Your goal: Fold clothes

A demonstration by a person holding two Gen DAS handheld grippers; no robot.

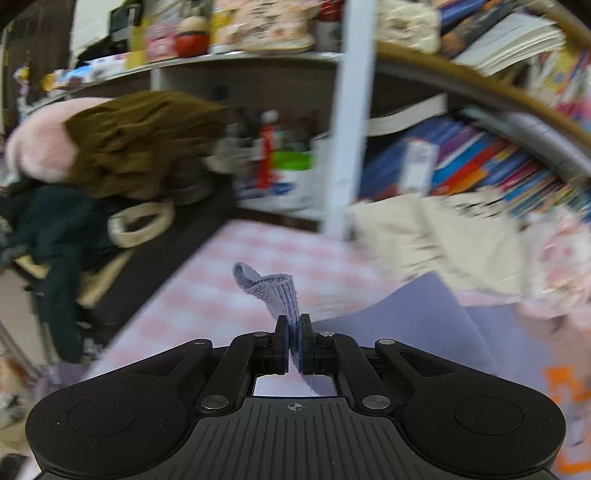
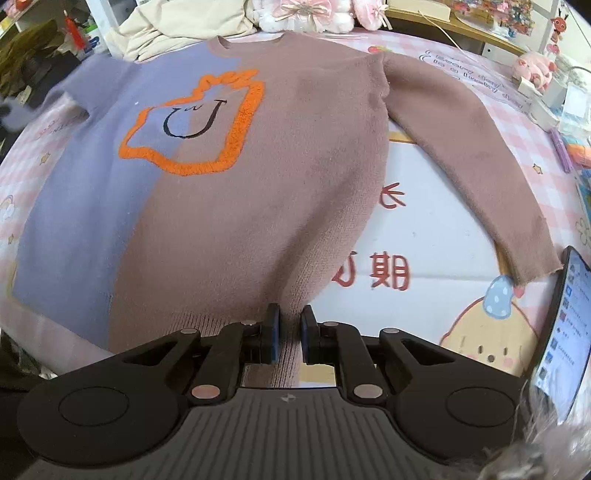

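Through the left wrist camera, much blurred, a white shelf unit (image 1: 347, 110) stands behind the bed; its compartments hold bottles and a green-lidded tub (image 1: 291, 162) to the left of the upright post and rows of colourful books (image 1: 480, 162) to the right, with toys and boxes along the top board. A pile of dark and brown clothes (image 1: 122, 147) lies on a chair at the left. Below is a pink checked bedsheet (image 1: 207, 288), with cream fabric (image 1: 424, 236) heaped by the shelf. The left gripper (image 1: 294, 325) has its jaws pressed together, pinching a ribbed lilac cuff of the sweater (image 1: 424, 325), which curls up above the fingertips while the lilac cloth trails away to the right. Through the right wrist camera, the sweater (image 2: 258, 192), half lilac and half dusty pink with an orange outlined motif (image 2: 199, 122) on the chest, lies spread flat on a pink cartoon-printed sheet (image 2: 424, 221), its pink sleeve stretched out to the right. Plush toys (image 2: 306, 14) and cream cloth sit past the collar; a lit phone (image 2: 565, 332) stands at the right edge. The right gripper (image 2: 290, 321) is nearly closed, clamping the ribbed pink hem between its pads.
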